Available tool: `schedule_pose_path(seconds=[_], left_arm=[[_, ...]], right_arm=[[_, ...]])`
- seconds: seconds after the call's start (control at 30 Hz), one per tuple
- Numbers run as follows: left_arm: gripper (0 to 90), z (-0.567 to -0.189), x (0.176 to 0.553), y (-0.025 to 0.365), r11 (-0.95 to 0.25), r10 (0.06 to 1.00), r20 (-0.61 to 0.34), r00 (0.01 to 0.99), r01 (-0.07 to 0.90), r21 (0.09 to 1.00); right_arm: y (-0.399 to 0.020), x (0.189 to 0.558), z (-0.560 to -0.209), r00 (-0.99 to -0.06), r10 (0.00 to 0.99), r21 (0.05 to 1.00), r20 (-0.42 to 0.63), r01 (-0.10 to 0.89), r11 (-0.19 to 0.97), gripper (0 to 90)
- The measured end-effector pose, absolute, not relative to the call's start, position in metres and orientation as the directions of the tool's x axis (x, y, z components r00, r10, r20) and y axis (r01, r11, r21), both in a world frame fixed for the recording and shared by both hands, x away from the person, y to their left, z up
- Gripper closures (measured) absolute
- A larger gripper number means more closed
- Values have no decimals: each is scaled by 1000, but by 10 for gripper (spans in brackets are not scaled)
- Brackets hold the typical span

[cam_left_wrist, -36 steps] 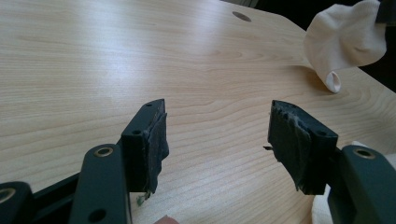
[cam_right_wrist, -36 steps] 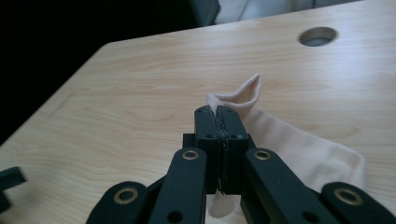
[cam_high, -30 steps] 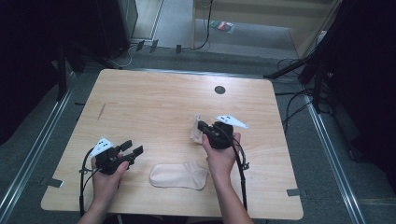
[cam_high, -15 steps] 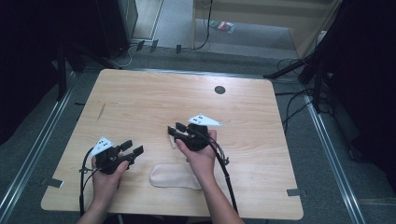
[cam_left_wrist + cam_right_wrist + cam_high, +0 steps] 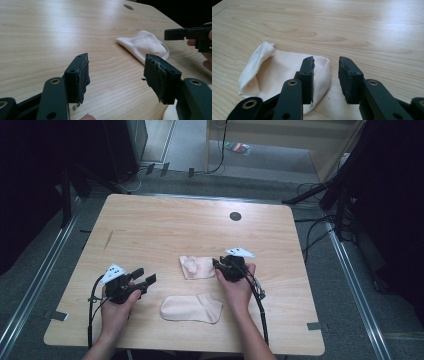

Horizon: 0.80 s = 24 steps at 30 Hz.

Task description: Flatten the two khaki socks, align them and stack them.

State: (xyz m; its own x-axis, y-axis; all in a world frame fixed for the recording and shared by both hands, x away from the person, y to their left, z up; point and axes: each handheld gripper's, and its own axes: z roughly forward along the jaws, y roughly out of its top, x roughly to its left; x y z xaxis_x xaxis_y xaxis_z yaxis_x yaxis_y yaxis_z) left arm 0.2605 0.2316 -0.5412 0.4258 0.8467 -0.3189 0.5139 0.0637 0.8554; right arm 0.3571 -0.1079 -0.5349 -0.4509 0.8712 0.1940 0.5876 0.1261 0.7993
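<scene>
Right hand: we see it reach forward over the counter (image 5: 150,220), forearm coming in from the near edge, its claw (image 5: 218,263) pointing left, low at the right edge of the folded sock (image 5: 196,267).
Right claw: our jaws have just been closing; they stand partly apart, nothing pinched, the sock's edge under the left jaw.
Left hand: we hold it near the counter's near left part, its claw (image 5: 143,276) pointing right.
Left claw: jaws wide apart, empty.
Folded sock: mid-counter, long axis running left to right, bunched end at left.
Flat sock (image 5: 191,308): nearer us, between the hands, lying left to right.
</scene>
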Motion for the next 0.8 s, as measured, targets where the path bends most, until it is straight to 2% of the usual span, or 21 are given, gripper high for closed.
schedule_pose_path(seconds=[0.13,0.2,0.23,0.3,0.33,0.43,0.47,0.5,0.53,0.57,0.6,0.63,0.67,0.7,0.73,0.8], left_arm=[[369,-543,263,227,42,849,-305,432,521,853],[371,-542,265,225,49,847,-314,429,524,850],[374,-540,267,223,52,843,-317,435,520,853],[375,-539,269,220,45,844,-308,439,513,857],[376,-540,270,220,48,843,-308,440,509,859],[377,-542,271,221,46,841,-310,442,514,857],[377,-543,271,222,54,842,-316,437,515,855],[379,-543,270,224,62,840,-325,434,518,853],[381,-543,270,224,62,840,-325,434,518,853],[381,-543,269,226,62,842,-323,433,515,855],[381,-543,269,226,62,842,-323,433,515,855],[381,-543,269,227,65,840,-325,435,514,855],[381,-543,268,228,64,839,-325,436,514,855],[382,-543,268,229,69,837,-330,437,514,855],[383,-543,268,229,69,837,-330,437,514,855],[385,-544,268,228,70,838,-330,434,514,855]], right_arm=[[-102,351,-531,-465,859,820,215,564,100,653],[-98,350,-528,-455,872,816,182,565,124,640],[-101,352,-528,-413,885,802,215,591,81,631],[-103,352,-528,-406,884,801,234,596,62,640],[-103,352,-523,-436,855,811,280,584,32,657],[-94,353,-517,-479,828,807,293,588,54,654],[-90,354,-515,-495,817,805,296,589,66,641],[-74,358,-514,-519,802,774,297,622,116,554],[-74,358,-514,-519,802,774,297,622,116,554],[-61,363,-516,-514,804,743,299,655,142,477],[-61,363,-516,-514,804,743,299,655,142,477],[-51,366,-520,-477,817,706,324,697,127,421],[-51,366,-520,-477,817,706,324,697,127,421],[-44,369,-525,-453,821,673,349,730,117,375],[-41,369,-526,-446,821,658,356,744,119,377],[-35,369,-530,-455,817,645,355,751,138,486]])
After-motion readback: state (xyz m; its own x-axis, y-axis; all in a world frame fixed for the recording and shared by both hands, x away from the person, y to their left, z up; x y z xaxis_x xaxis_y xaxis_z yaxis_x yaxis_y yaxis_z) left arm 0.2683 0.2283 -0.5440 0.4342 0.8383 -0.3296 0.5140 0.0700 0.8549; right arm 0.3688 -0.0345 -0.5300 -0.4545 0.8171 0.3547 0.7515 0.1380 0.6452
